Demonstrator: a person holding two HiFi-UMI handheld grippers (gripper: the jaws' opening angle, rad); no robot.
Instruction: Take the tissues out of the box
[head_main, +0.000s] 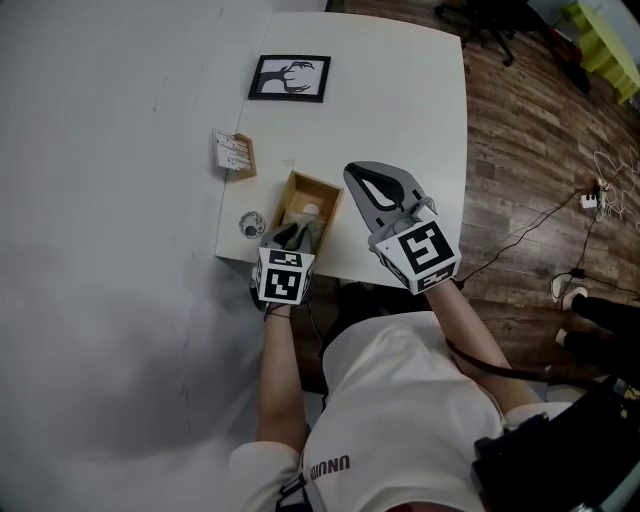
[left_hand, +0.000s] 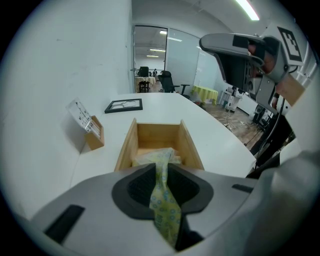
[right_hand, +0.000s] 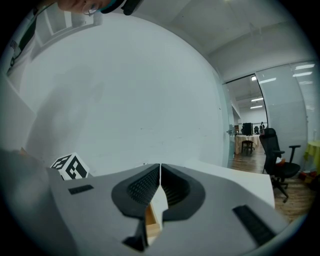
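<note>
An open wooden box (head_main: 326, 189) lies on the white table (head_main: 400, 90), its near end by the table's front edge. In the left gripper view the box (left_hand: 129, 142) holds pale yellow tissues. One yellow tissue with a small blue pattern (left_hand: 164, 197) rises out of it, and my left gripper (left_hand: 160, 169) is shut on it, the pads pressing its sides. In the head view the left gripper (head_main: 292, 236) sits over the box's near end. My right gripper (head_main: 360, 176) hovers just right of the box, raised; in its own view the right gripper (right_hand: 160, 167) is shut, holding nothing.
A black-framed picture (head_main: 290, 78) lies flat at the back of the table. A small wooden card holder (head_main: 234, 154) stands left of the box, against the white wall (head_main: 110, 150). A small round object (head_main: 251, 224) sits at the table's front left corner. Wooden floor (head_main: 530, 150) lies to the right.
</note>
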